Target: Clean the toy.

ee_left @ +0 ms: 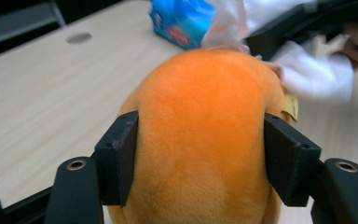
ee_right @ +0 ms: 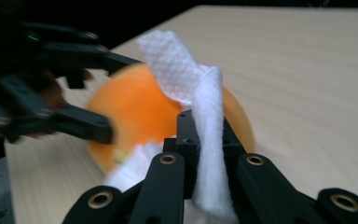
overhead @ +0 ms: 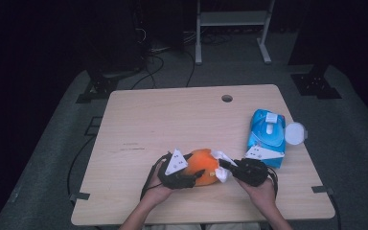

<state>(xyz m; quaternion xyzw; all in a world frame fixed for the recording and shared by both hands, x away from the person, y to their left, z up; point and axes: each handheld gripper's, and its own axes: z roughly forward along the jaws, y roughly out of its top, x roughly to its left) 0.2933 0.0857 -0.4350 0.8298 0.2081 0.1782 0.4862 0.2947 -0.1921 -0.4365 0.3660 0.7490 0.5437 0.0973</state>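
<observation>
One plush toy (ee_left: 200, 140), one wipe (ee_right: 205, 140), gripped

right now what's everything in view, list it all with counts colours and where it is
plush toy: 1, orange, near front edge of table, between the two tongs
wipe: 1, white, against the toy's right side, pinched in the right tongs
wipes pack: 1, blue, right side of table, white round lid flipped open
table: 1, light wood, round hole near far edge
frame legs: 1 set, pale grey, on the floor beyond the table
cables: several, black, on the floor at far left
left tongs: 1, black, jaws closed on the toy's sides
right tongs: 1, black, jaws closed on the wipe
hands: 2, at the table's near edge, each holding tongs
</observation>
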